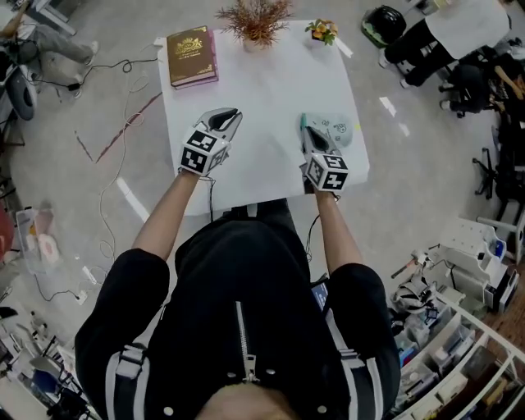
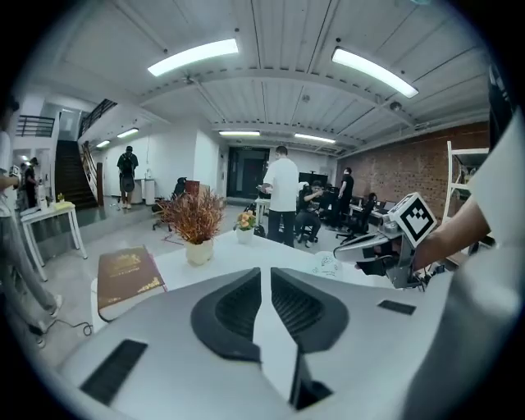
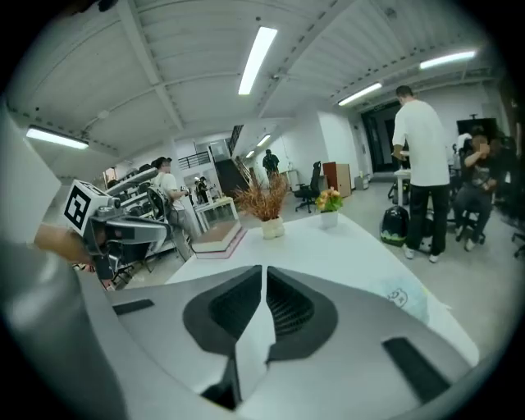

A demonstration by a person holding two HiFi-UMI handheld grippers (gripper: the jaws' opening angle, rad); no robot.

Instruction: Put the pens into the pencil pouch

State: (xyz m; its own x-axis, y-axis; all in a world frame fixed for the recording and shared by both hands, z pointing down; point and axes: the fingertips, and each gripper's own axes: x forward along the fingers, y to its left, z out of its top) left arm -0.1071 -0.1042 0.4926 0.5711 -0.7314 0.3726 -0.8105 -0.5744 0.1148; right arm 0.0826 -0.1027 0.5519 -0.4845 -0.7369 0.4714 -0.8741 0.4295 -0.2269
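A pale blue-grey pencil pouch (image 1: 335,130) with small printed figures lies near the right edge of the white table (image 1: 262,82); it also shows in the left gripper view (image 2: 326,264) and the right gripper view (image 3: 404,298). A thin teal stick (image 1: 302,122), perhaps a pen, lies at the pouch's left side. My right gripper (image 1: 312,137) hovers just left of the pouch, its jaws shut with nothing between them (image 3: 264,271). My left gripper (image 1: 232,116) is raised over the table's left half, also shut and empty (image 2: 264,272).
A brown book (image 1: 192,56) with gold print lies at the far left corner. A dried plant in a white pot (image 1: 255,20) and a small flower pot (image 1: 322,31) stand along the far edge. Cables run on the floor; people stand beyond the table.
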